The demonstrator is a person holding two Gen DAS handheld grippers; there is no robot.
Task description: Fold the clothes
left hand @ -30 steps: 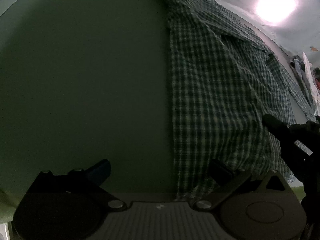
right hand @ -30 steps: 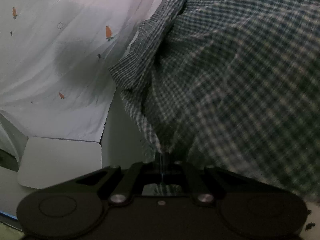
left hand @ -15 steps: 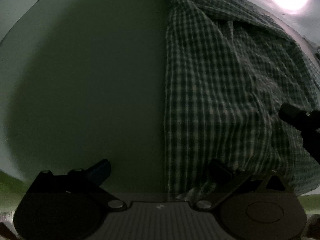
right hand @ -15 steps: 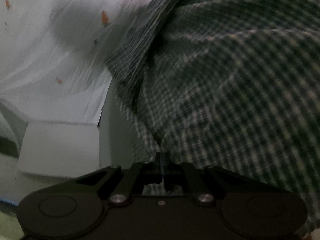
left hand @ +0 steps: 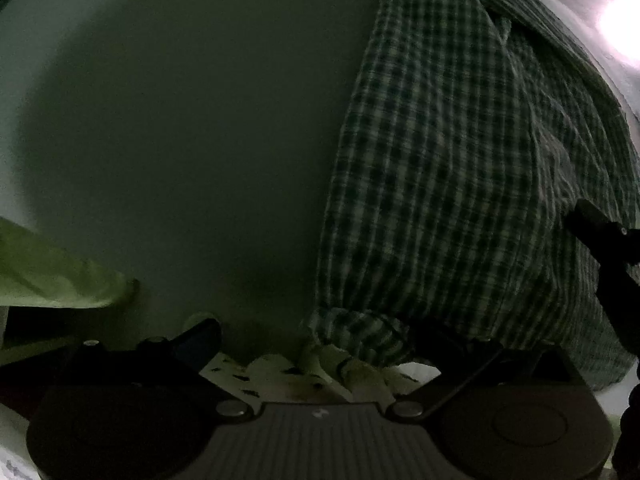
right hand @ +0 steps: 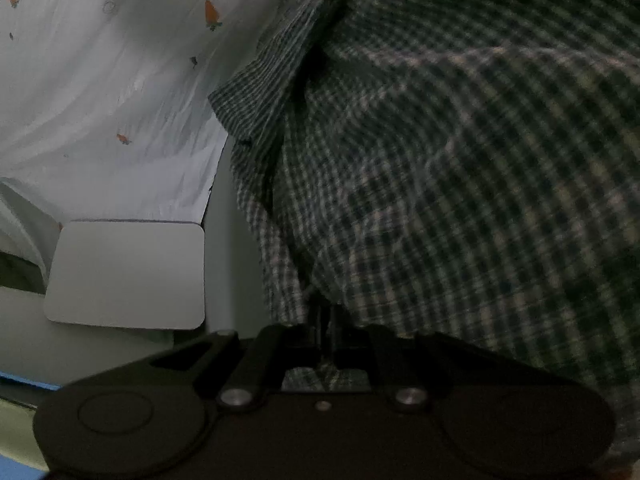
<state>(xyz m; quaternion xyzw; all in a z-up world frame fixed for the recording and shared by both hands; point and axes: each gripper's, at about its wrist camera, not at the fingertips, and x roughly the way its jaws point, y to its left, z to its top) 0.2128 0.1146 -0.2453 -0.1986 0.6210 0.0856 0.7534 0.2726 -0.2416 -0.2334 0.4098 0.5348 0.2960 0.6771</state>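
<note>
1. Our right gripper (right hand: 325,320) has its jaws closed on a pinch of the checked shirt (right hand: 460,168); the cloth hangs in draped folds, filling most of the right wrist view.
2. Our left gripper (left hand: 316,340) has its jaws spread wide. One finger sits over the shirt's bunched lower corner (left hand: 360,334), the other over bare surface, so nothing is gripped there.
3. In the left wrist view the shirt (left hand: 460,168) lies along the right side of the dull green bench (left hand: 180,140), and the right gripper (left hand: 600,232) shows at the frame's edge.
4. To do this step well, we judge the left jaws should close on that corner before the lift goes on, so both ends rise level and the fold line stays straight.
5. We should keep the fabric taut between the grippers; slack would let the hem twist.
6. Around us: a white sheet with small carrot prints (right hand: 120,80) and a pale rounded board (right hand: 128,276). The light is dim.
</note>
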